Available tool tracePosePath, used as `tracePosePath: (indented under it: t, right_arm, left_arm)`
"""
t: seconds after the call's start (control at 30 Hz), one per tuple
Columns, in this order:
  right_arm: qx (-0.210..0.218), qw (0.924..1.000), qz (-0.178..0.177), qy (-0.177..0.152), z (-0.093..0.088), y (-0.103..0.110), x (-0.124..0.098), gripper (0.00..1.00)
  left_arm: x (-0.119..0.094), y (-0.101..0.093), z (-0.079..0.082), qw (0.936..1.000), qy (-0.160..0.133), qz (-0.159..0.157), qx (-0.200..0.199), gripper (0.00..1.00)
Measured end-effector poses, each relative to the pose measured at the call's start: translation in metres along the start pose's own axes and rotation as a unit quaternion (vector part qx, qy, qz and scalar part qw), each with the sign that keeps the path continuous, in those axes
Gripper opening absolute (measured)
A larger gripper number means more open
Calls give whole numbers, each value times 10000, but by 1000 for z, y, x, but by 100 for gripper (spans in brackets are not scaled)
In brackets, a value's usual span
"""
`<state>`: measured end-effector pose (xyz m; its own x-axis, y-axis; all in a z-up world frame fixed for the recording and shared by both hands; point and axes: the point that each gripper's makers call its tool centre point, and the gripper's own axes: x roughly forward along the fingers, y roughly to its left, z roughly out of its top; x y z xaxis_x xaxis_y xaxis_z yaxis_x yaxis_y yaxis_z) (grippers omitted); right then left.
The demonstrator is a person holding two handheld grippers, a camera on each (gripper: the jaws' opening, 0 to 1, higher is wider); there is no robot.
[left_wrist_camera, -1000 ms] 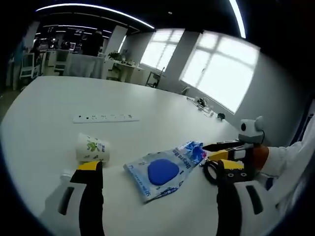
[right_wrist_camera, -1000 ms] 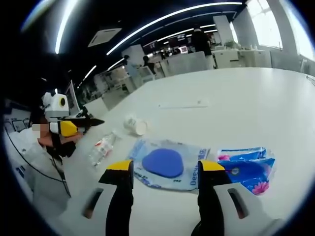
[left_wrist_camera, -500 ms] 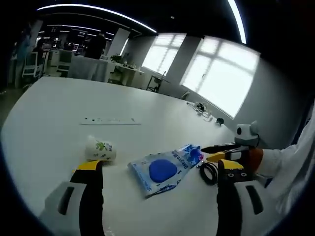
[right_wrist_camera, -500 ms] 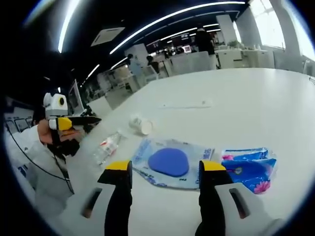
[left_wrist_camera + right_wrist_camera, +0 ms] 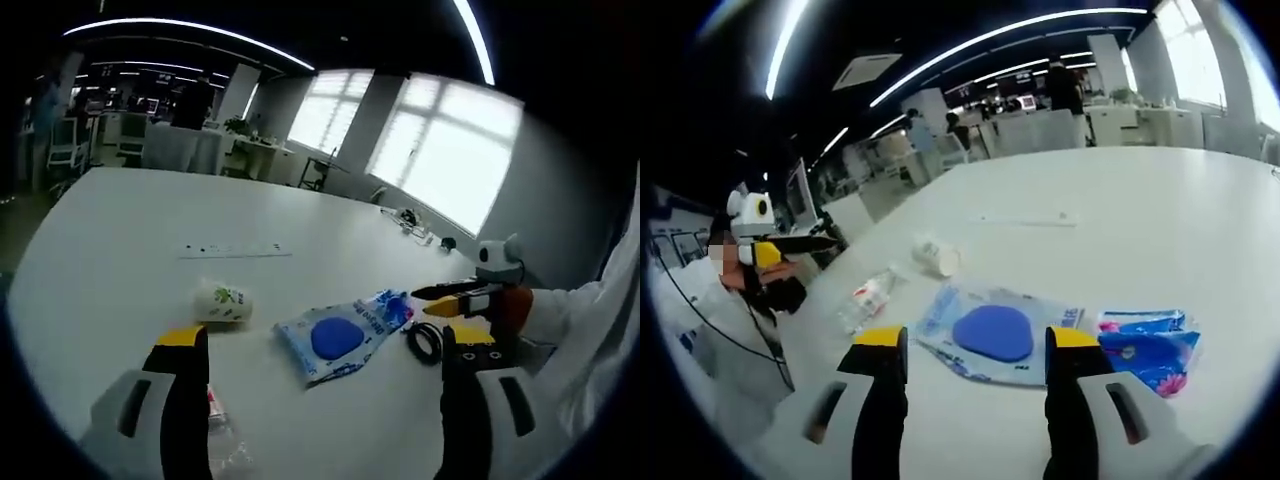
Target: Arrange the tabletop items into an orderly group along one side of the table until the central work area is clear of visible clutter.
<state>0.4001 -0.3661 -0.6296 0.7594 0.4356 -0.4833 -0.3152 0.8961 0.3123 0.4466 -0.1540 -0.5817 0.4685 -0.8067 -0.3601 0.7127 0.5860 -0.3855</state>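
— Both tongs, left (image 5: 318, 345) and right (image 5: 976, 340), are hanging apart, gripping nothing?
— Yes. Your pouch (image 5: 992, 335) is lying flat on the desk (image 5: 1120, 220), dead ahead of your right tongs, long axis crosswise; they're nearer.

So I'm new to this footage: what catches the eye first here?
A clear packet with a blue pad lies flat on the white table, just ahead of the open right hand-held gripper. A paper cup lies on its side beyond the left hand-held gripper, and a bright blue wrapper sits beside the packet.
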Motion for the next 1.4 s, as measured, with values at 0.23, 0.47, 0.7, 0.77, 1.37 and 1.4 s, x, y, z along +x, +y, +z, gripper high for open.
tracePosePath:
  t: [0.23,0.47,0.7,0.77,1.37,1.4]
  right_arm:
    - [-85,9999,71,3,4,16,6,54]
    - [-105,9998,150,-12,5,34,12,54]
    - [-139,9996,235,-30,10,51,18,55]
    - [-159,9995,254,-32,12,56,20,55]
    - [-116,9979,639,46,15,112,61,57]
    - [-125,9978,653,64,15,115,64,57]
  left_arm:
    - [-19,7,1,10000,-53,79,6,100]
    - [-40,11,1,9999,-82,133,37,100]
    - [-59,15,-1,9997,-57,180,173,100]
    - [-65,17,-3,9996,-49,186,215,100]
    - [-113,46,-23,9988,137,326,334,100]
    - [-115,48,-24,9987,150,342,348,100]
